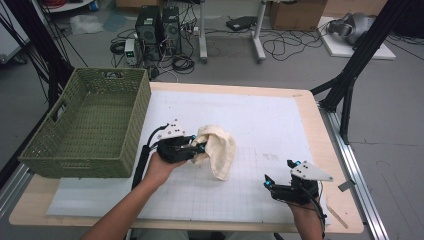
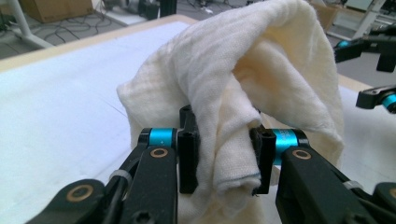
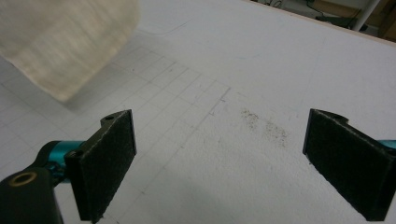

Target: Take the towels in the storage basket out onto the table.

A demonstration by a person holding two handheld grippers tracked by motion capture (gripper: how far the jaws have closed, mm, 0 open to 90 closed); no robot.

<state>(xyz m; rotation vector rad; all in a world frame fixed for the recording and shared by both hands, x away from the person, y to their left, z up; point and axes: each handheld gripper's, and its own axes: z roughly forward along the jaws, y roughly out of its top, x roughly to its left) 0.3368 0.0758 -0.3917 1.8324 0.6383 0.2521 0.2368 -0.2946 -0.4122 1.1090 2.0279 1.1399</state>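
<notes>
One green basket (image 1: 90, 125) stands left of the left gripper (image 1: 199, 146), which clamps a cream cloth (image 1: 217, 150); the right gripper (image 1: 278, 175) hovers, jaws spread.

High view looks forward and down over the desk (image 1: 260, 107); both gripper views sit close, sharing the cream cloth (image 2: 261, 84).

Wooden table (image 1: 325, 150) topped with white gridded mat (image 1: 260, 125). Green woven basket (image 1: 85, 125) on table's left side, overhanging edge. Left tool (image 1: 199, 146) near mat centre, just right of basket, jaws pinching cream cloth (image 1: 217, 150); cloth bunched, hanging down toward mat. Right tool (image 1: 278, 173) near front right of mat, well apart from cloth, jaws spread. Floor beyond: computer towers (image 1: 159, 30), tangled cables (image 1: 285, 45), cardboard box (image 1: 297, 14).
</notes>
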